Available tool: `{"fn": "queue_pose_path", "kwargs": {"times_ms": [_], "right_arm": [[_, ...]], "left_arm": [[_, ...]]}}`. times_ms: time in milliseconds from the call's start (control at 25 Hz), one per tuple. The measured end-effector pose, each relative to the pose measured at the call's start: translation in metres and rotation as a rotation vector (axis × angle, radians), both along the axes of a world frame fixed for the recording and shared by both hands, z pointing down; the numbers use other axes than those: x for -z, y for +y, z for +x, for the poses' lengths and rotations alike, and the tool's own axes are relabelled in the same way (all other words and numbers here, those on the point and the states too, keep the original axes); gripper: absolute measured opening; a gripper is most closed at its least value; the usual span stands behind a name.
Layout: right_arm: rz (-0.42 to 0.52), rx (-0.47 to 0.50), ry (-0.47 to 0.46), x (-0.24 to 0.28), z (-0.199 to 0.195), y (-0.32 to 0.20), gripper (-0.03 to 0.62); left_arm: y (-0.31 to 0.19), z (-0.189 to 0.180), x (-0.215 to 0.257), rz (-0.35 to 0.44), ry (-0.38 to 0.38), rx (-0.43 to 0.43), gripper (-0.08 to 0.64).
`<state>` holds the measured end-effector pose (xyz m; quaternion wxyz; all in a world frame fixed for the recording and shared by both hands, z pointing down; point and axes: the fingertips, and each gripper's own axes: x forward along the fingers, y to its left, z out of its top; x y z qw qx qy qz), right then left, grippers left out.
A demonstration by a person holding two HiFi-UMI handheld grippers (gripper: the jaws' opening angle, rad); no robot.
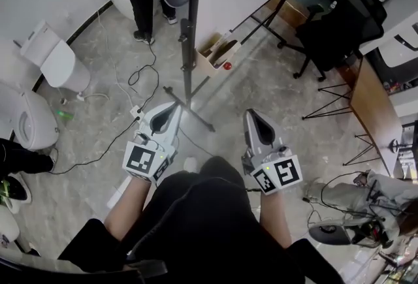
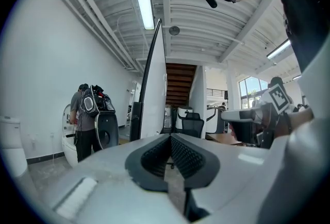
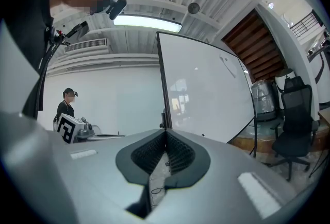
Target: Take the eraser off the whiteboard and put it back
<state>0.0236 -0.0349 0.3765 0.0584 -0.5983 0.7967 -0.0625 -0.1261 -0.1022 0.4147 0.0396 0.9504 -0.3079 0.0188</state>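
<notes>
One big white whiteboard on a black stand (image 3: pixel 206 89) is in front of me. Only the right gripper view shows its face, with a small thin mark (image 3: pixel 225 61) on it, too small to say if it is the eraser. The left gripper view sees the board edge-on. The head view sees it from above, with an open cardboard box (image 1: pixel 215 54) at its foot. My left gripper (image 1: pixel 171 108) and right gripper (image 1: pixel 251 114) are both closed on nothing, not touching the board.
</notes>
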Motion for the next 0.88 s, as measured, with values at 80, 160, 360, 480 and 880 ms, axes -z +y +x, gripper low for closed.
{"fn": "queue_pose_path", "kwargs": {"times_ms": [80,160,360,480,880], "right_arm": [[0.001,-0.005,-0.002,0.002,0.004,-0.004,0.009],[0.0,-0.008,-0.004,0.003,0.009,-0.007,0.009],[-0.006,0.017,-0.008,0.0,0.02,-0.023,0.009],[-0.007,0.043,-0.004,-0.001,0.029,-0.039,0.009],[-0.02,0.137,0.019,-0.013,0.056,-0.114,0.009]], "left_arm": [[-0.003,0.005,0.0,0.001,-0.007,-0.011,0.006],[-0.006,0.01,0.0,-0.002,-0.009,-0.013,0.006],[-0.016,0.023,0.002,-0.002,-0.008,0.003,0.006],[-0.025,0.033,0.005,0.003,-0.007,0.024,0.006],[-0.072,0.051,0.006,0.009,-0.03,0.134,0.006]]}}
